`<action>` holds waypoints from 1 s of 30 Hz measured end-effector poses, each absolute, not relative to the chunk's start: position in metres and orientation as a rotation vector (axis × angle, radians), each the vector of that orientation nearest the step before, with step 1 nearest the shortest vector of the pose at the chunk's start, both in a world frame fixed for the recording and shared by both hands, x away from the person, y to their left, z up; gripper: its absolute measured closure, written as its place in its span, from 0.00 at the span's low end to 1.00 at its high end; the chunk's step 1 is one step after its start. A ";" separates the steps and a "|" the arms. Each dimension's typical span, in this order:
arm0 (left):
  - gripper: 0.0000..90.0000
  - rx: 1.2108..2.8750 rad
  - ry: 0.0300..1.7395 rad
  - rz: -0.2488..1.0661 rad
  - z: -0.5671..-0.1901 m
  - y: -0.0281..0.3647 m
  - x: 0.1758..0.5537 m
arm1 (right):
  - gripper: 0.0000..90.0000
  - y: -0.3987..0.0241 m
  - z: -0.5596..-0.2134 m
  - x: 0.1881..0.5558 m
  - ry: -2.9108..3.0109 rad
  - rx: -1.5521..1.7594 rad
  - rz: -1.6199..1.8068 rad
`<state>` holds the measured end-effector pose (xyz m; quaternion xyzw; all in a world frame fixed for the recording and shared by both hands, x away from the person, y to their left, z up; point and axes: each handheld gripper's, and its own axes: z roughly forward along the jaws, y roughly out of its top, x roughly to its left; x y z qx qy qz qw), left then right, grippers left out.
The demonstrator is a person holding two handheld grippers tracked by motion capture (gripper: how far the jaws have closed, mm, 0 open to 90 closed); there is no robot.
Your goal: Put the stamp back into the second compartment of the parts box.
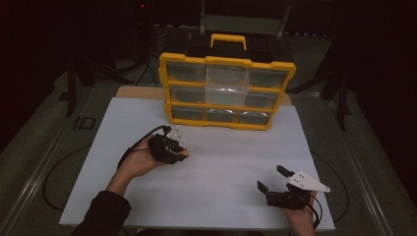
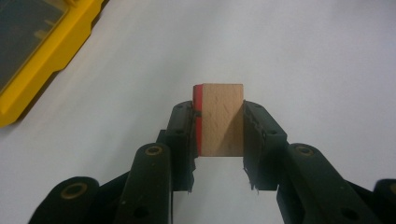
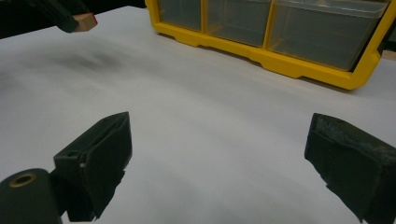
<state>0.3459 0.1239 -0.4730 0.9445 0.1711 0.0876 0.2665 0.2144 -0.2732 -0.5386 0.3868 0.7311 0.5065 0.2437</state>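
A small wooden block (image 2: 219, 120) with one red face sits between the jaws of my left gripper (image 2: 219, 108), and both pads press on its sides. In the high view that left gripper (image 1: 183, 154) hangs just above the white sheet (image 1: 221, 167), left of centre and in front of the yellow organizer (image 1: 226, 64). The block (image 3: 86, 21) also appears far off at the top left of the right gripper view, raised off the sheet. My right gripper (image 1: 271, 178) rests near the front right of the sheet. Its jaws (image 3: 219, 135) stand wide apart with nothing between them.
The yellow organizer (image 3: 280, 51) with clear plastic drawers stands upright at the far edge of the sheet, its corner (image 2: 42, 60) close to the left gripper. Cables trail off both sides of the table. The surroundings are dark.
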 end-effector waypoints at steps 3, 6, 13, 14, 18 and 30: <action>0.74 2.552 0.463 0.244 -0.469 0.127 0.347 | 0.08 -0.273 -0.539 0.215 1.997 1.056 1.384; 0.74 2.556 0.460 0.247 -0.464 0.129 0.348 | 0.08 -0.273 -0.539 0.214 1.995 1.057 1.387; 0.74 2.558 0.456 0.260 -0.454 0.135 0.351 | 0.08 -0.273 -0.539 0.215 1.999 1.056 1.385; 0.74 2.557 0.456 0.259 -0.453 0.135 0.351 | 0.08 -0.273 -0.539 0.215 1.998 1.055 1.386; 0.74 2.557 0.450 0.272 -0.447 0.137 0.353 | 0.08 -0.273 -0.539 0.215 1.998 1.056 1.386; 0.74 2.542 0.462 0.331 -0.428 0.148 0.361 | 0.08 -0.273 -0.539 0.215 1.996 1.057 1.391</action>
